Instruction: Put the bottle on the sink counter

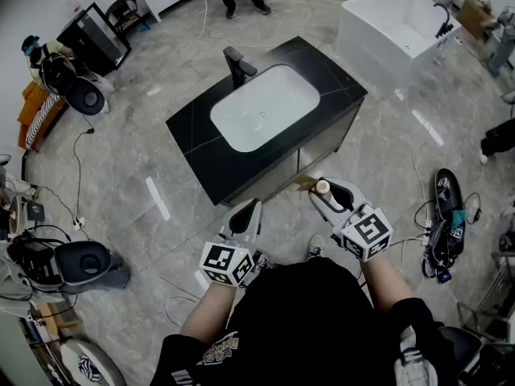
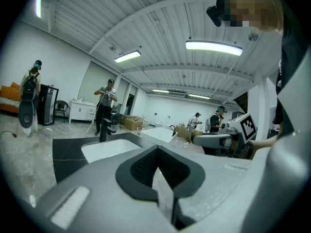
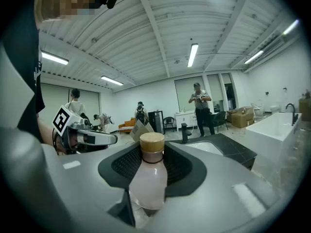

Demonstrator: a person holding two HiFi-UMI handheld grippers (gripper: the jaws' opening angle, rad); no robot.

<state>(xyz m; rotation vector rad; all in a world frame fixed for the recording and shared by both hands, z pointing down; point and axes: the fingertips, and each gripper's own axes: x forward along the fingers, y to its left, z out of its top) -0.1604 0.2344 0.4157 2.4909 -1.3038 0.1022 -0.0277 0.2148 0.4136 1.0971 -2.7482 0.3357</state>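
A small pale-pink bottle (image 3: 148, 178) with a tan cap stands upright between the jaws of my right gripper (image 3: 149, 176), which is shut on it. From the head view the bottle (image 1: 323, 188) shows only its cap, held in the right gripper (image 1: 330, 197) just short of the near edge of the black sink counter (image 1: 314, 67). The counter holds a white basin (image 1: 264, 105) and a black tap (image 1: 237, 65). My left gripper (image 1: 246, 218) hangs lower left of the counter, its jaws closed together with nothing between them (image 2: 163, 178).
A white bathtub (image 1: 394, 26) stands at the far right. Bags and gear (image 1: 68, 83) lie at the left, cables and a skateboard (image 1: 447, 199) at the right on the grey tiled floor. People stand beyond the counter in both gripper views.
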